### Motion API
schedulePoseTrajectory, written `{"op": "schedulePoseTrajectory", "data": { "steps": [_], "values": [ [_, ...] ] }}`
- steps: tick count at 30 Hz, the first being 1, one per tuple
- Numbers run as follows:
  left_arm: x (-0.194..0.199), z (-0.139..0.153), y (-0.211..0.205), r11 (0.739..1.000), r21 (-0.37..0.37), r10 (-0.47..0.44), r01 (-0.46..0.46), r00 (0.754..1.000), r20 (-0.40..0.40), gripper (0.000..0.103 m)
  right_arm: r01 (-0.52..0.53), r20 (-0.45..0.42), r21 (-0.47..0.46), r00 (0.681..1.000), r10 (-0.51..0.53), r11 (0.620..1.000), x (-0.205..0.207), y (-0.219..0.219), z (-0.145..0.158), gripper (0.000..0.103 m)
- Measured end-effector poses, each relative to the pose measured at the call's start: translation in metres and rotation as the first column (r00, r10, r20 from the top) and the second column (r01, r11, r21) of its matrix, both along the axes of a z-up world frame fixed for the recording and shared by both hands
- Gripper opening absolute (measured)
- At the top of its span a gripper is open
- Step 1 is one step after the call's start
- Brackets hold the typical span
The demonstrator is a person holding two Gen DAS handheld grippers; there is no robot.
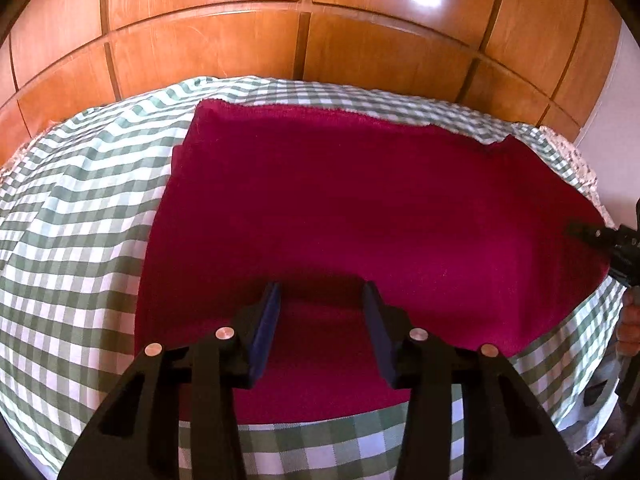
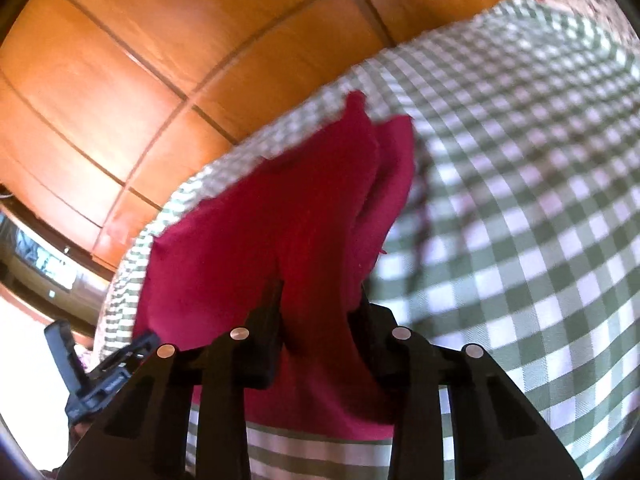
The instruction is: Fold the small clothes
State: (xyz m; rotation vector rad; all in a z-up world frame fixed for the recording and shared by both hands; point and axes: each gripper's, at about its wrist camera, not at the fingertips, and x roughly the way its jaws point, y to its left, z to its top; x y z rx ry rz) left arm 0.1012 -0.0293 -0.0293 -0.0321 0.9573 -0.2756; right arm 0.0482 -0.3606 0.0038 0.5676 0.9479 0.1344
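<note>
The red cloth point(image 1: 360, 208) lies spread on the checked cover point(image 1: 80, 240), its far edge running near the wooden panels point(image 1: 280, 40) behind and its near edge just short of the cover's front rim. The left tongs point(image 1: 320, 304) hang over the cloth's near edge with their blue pads point(image 1: 266, 332) apart; cloth shows between them, but the pads do not look pressed on it, so they stand part open with nothing gripped yet. At the cloth's right end the right tongs point(image 2: 320, 300) have fabric bunched up between the jaws and rising out of them in a peak, with the rest of the cloth trailing back onto the cover; they look closed on that end of the cloth, though the right view is blurred and the contact itself is dark. From the left view the right tongs show only as a dark tip at the cloth's right corner, with part of a hand point(image 1: 628, 328) below it. The step in hand appears to be taking hold of the cloth's near side at two spots, ready for the first fold. The next move probably calls for the left tongs to sink a little and pinch the near edge, catching the top layer only, and then for both to lift and carry that edge toward the far edge, level with each other so that the fold comes out straight.
</note>
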Motion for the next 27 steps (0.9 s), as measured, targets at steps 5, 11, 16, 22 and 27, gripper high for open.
{"op": "schedulePoseTrajectory", "data": {
  "steps": [5,11,16,22,27],
  "values": [
    [-0.001,0.011,0.020,0.996,-0.084,0.035,-0.035,0.999,-0.002,0.041,-0.069,0.065,-0.053,0.995,0.072,0.996,0.014,0.033,0.037,0.029],
    [-0.004,0.022,0.051,0.990,-0.116,0.079,-0.077,0.997,0.011,0.041,-0.155,0.106,-0.120,0.980,0.168,0.981,0.034,0.089,0.067,0.028],
    [-0.005,0.025,0.084,0.975,-0.178,0.133,-0.135,0.991,-0.018,0.042,-0.229,0.109,-0.135,0.964,0.244,0.964,0.051,0.139,0.074,0.027],
    [-0.005,0.026,0.125,0.935,-0.297,0.186,-0.195,0.981,-0.059,0.041,-0.355,0.078,-0.152,0.926,0.369,0.923,0.065,0.216,0.064,0.027],
    [-0.006,0.026,0.151,0.880,-0.424,0.192,-0.214,0.977,-0.094,0.043,-0.452,0.038,-0.180,0.884,0.465,0.874,0.064,0.275,0.043,0.027]
  ]
}}
